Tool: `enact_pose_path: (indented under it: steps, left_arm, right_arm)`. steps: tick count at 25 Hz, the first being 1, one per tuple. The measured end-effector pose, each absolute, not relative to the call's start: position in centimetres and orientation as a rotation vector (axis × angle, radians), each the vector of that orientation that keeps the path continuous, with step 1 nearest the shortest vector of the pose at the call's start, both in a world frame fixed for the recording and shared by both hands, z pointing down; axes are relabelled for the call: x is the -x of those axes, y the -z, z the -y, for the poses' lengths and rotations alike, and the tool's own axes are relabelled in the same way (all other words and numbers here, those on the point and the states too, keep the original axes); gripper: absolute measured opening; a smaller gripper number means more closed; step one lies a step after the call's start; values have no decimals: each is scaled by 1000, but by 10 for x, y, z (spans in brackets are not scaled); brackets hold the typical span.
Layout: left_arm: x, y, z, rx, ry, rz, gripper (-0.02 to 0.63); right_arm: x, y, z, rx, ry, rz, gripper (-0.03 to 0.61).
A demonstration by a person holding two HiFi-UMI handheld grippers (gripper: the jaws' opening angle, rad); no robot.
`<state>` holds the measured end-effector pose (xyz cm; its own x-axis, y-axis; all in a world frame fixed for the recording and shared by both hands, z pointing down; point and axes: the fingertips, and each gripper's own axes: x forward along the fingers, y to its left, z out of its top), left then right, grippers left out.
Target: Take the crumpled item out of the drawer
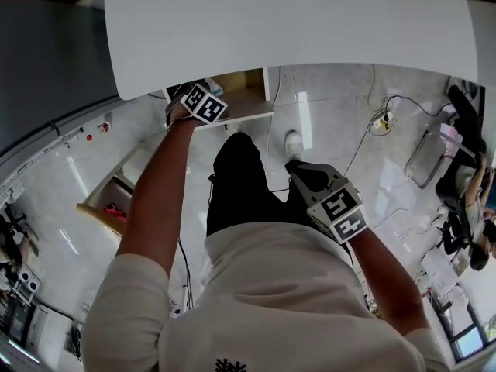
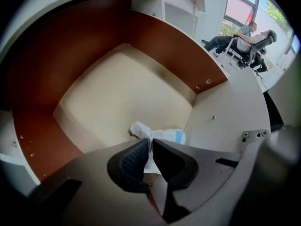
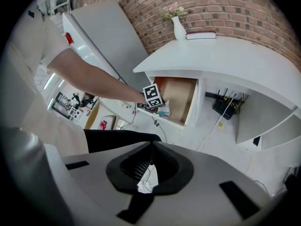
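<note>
The crumpled item (image 2: 162, 135), a white wad with a pale blue patch, is pinched between the tips of my left gripper (image 2: 151, 143), which is shut on it. It hangs over the front of the open drawer (image 2: 117, 91), which has a beige floor and red-brown walls. In the head view the left gripper (image 1: 203, 103) is at the drawer (image 1: 246, 91) under the white desk. The right gripper view shows that drawer (image 3: 178, 95) with the wad (image 3: 164, 111) beneath the left marker cube. My right gripper (image 3: 151, 146) is shut on nothing and held back near the person's waist (image 1: 335, 206).
A curved white desk (image 1: 294, 22) overhangs the drawer; a vase (image 3: 178, 28) and a book stand on it. Cables and a power strip (image 1: 381, 121) lie on the pale floor. A low wooden box (image 1: 112, 208) holding something red sits left. People sit on office chairs (image 2: 249, 41).
</note>
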<state>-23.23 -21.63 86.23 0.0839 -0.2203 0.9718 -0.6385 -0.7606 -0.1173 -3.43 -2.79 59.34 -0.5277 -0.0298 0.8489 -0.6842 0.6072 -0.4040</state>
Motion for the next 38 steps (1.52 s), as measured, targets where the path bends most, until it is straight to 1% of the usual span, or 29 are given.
enact_pose_path:
  steps: [3, 11, 23, 30, 38]
  left_arm:
    - [228, -855, 215, -2027, -1702, 869, 33]
    - [221, -803, 208, -2018, -1585, 962, 25]
    - [194, -701, 163, -1907, -1374, 1122, 25]
    - [163, -627, 119, -1837, -1197, 1218, 23]
    - [110, -534, 56, -1864, -1041, 1318, 23]
  right_arm:
    - [27, -591, 25, -564, -949, 1961, 32]
    - [18, -562, 25, -557, -917, 2014, 32]
    - [-40, -508, 0, -574, -896, 2093, 31]
    - [-80, -471, -23, -555, -869, 2162, 31]
    - [-139, -444, -45, -561, -838, 2221, 32]
